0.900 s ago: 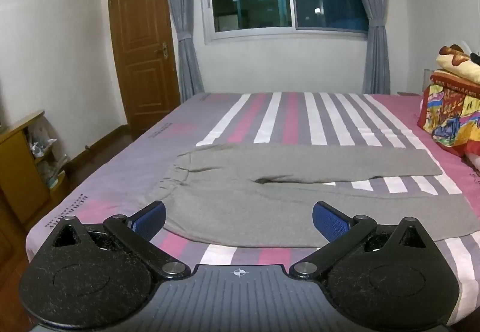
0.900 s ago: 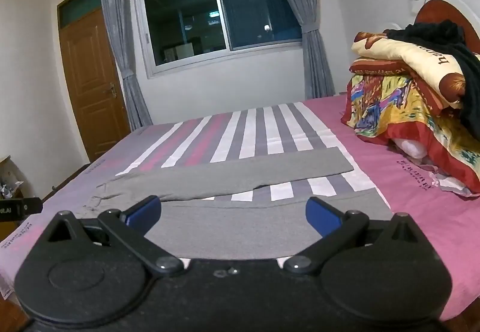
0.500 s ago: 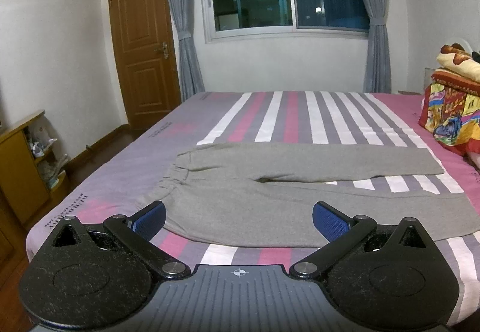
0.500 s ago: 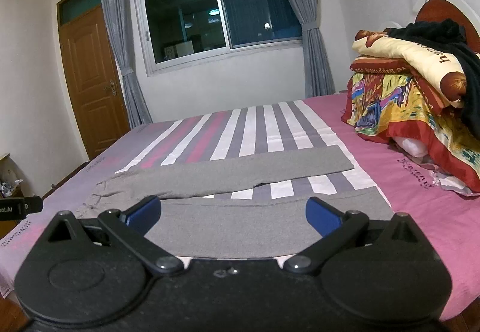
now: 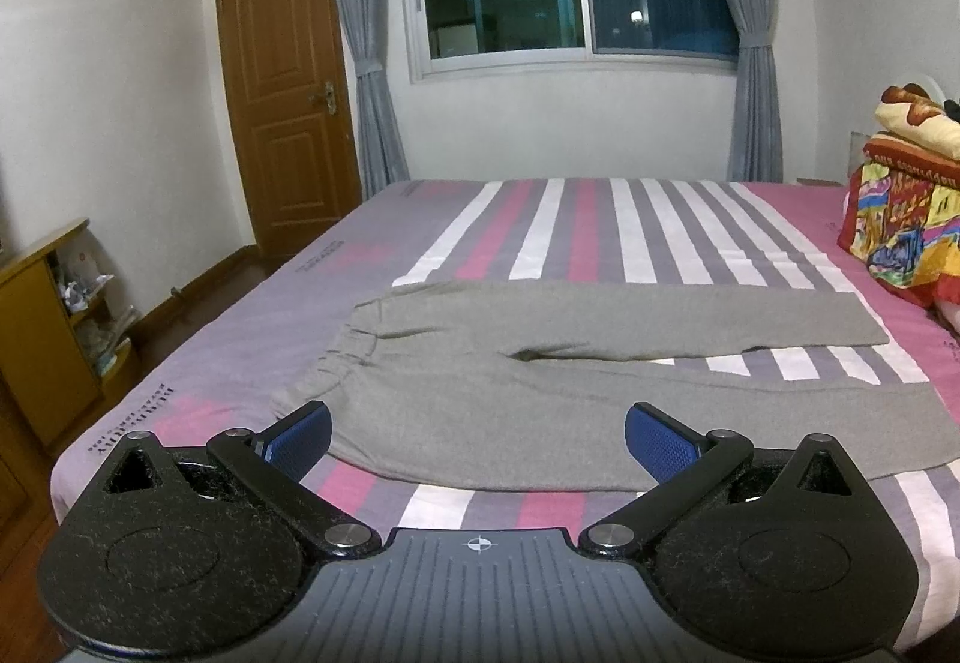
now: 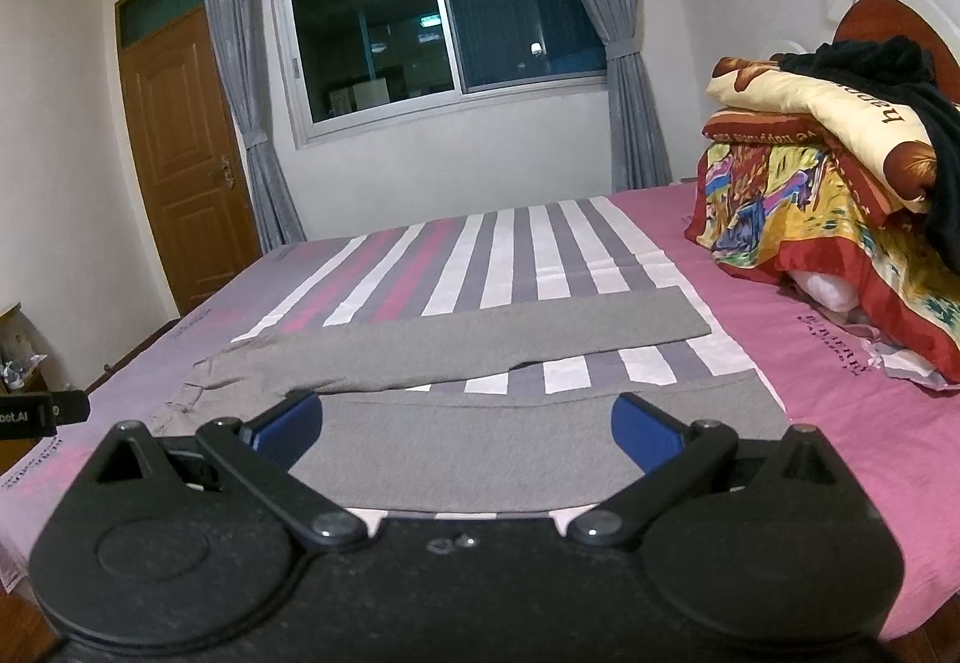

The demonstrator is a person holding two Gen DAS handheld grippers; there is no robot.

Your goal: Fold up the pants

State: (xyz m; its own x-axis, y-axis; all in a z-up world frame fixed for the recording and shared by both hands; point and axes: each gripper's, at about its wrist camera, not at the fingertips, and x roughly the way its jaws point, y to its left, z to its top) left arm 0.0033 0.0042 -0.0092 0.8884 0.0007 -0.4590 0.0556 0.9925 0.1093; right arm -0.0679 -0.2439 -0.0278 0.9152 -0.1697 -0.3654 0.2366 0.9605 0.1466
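The left tool (image 5: 477,432) hovers with its blue ribbed pads spread wide and nothing between them, aimed at the waist end of the grey pants (image 5: 540,363). The right tool (image 6: 465,432) is equally wide and empty, facing the leg end of the same pants (image 6: 480,423). Both seem poised to take the near edge for a first fold. The pants lie flat across a bed (image 5: 576,225), waistband (image 5: 354,348) gathered and crinkled at the left, legs splayed slightly apart towards the right. The fabric looks soft, matte knit. The sheet is smooth, striped pink, white and purple. Folded patterned quilts (image 6: 840,195) sit stacked at the head.
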